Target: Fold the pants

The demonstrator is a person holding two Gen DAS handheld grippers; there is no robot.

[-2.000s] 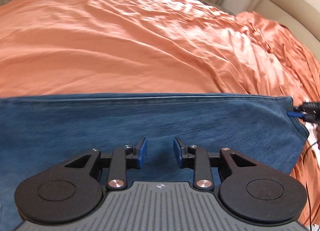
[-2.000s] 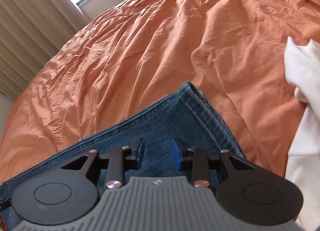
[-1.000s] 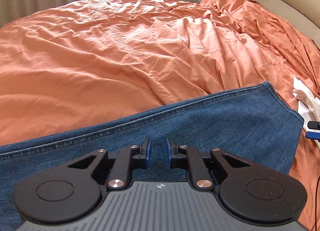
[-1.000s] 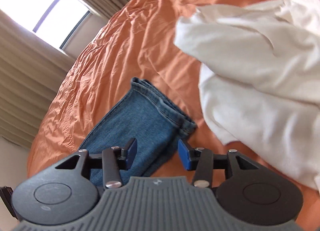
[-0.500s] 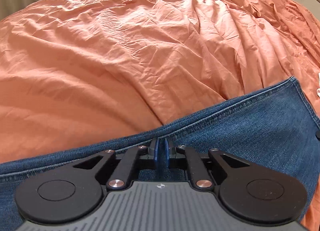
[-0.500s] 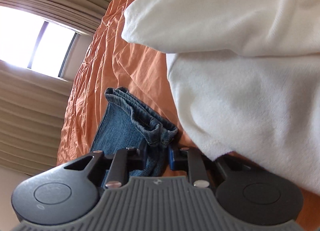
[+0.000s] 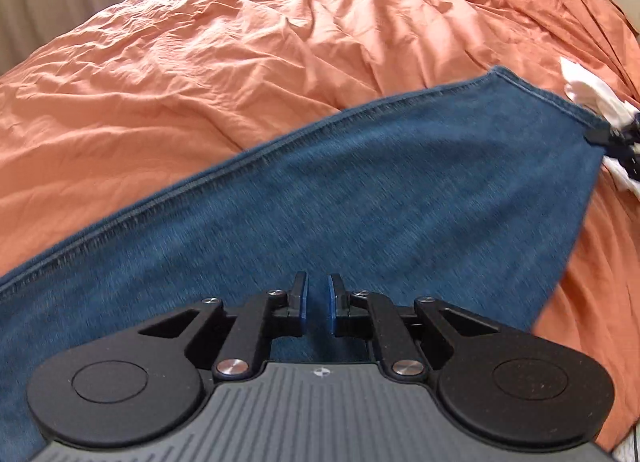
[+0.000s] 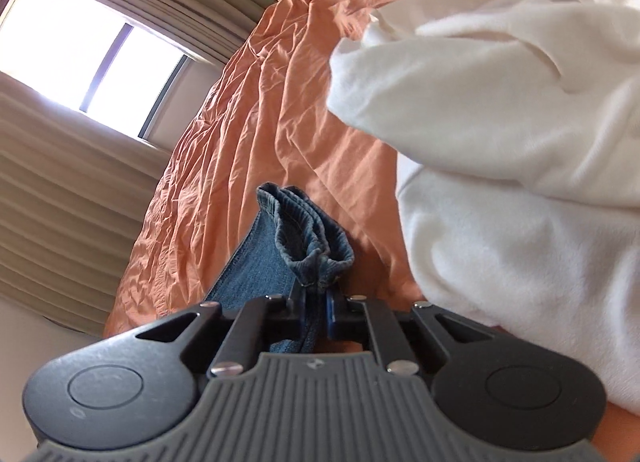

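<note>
Right wrist view: the bunched hem of the pants is clamped in the right gripper jaws, while the left gripper, jaws narrowly apart, hovers over soft, heavy denim spread on the bed, best gripped at seams.

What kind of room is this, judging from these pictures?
Most likely a bedroom: the jeans lie on a bed with an orange sheet, and there are curtains beside a window.
</note>
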